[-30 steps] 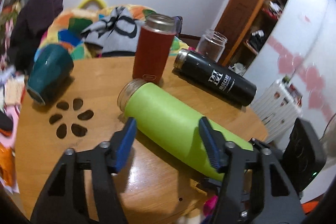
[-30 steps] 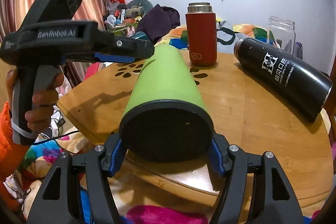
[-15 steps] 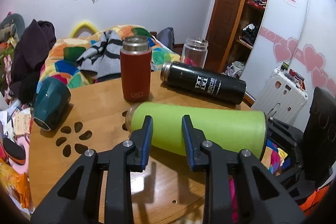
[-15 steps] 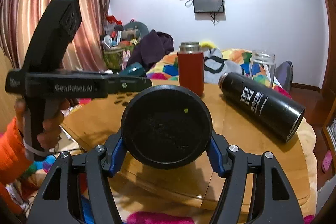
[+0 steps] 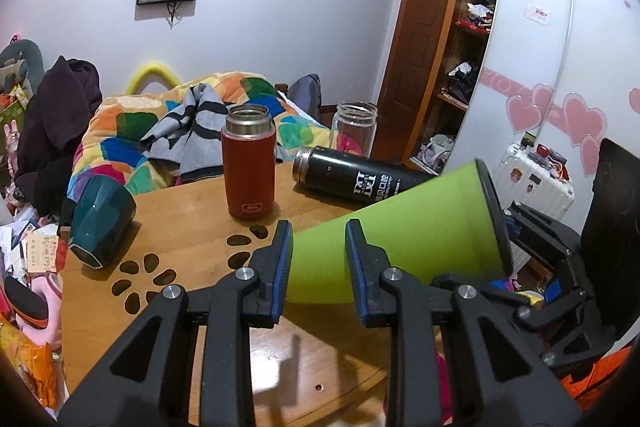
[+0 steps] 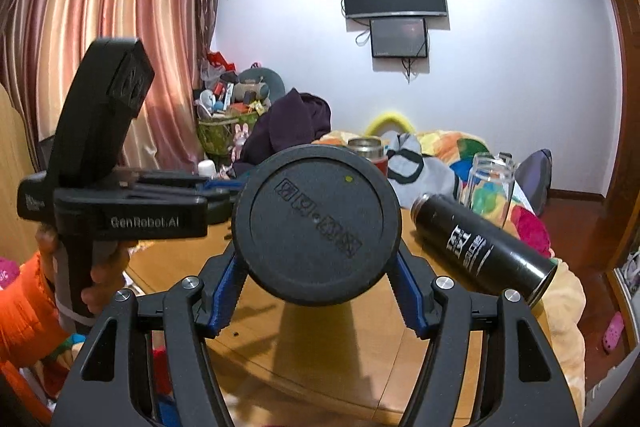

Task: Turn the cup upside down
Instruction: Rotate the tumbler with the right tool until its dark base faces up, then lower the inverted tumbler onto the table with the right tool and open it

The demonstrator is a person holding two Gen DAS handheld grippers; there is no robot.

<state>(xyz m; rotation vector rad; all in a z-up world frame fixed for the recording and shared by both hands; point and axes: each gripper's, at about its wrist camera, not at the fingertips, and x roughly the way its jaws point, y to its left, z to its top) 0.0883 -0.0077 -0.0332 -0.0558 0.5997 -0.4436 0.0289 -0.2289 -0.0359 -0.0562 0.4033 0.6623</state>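
1. Teal cup (image 5: 100, 217) lies on its side at the counter's (image 5: 192, 239) left edge. Keep the swing away from it.
2. Left gripper (image 5: 318, 259): fingers narrowly spread and empty, nothing between the pads. It hovers level over the counter, pointing at the room's back wall, with the green cup's body just behind the finger tips. In the right view it sits side-on, held in the person's left hand (image 6: 100, 267). I'd hold it back or use it as a guard, not a second grip.
3. Red cup (image 5: 249, 163) stands upright mid-counter, mouth up, close behind the green cup's path.
4. Green cup (image 5: 400, 227) is off the counter, tilted: base end up and to the right, mouth end low and hidden behind the left fingers. Judgement: mid-flip, roughly half done.
5. Black cup (image 5: 356, 181) lies on its side behind the green one, with a glass jar (image 5: 354, 125) upright past it.
6. Right gripper (image 6: 314, 291): fingers pinch the green cup at its base end, and the black base cap (image 6: 316, 225) fills that view. It is angled up, base facing the camera.
7. To do it well: keep raising the base until the cup is vertical, lower the mouth flat on bare counter in front of the red cup, then open. The grip is far from the mouth, so go slowly to avoid wobble.
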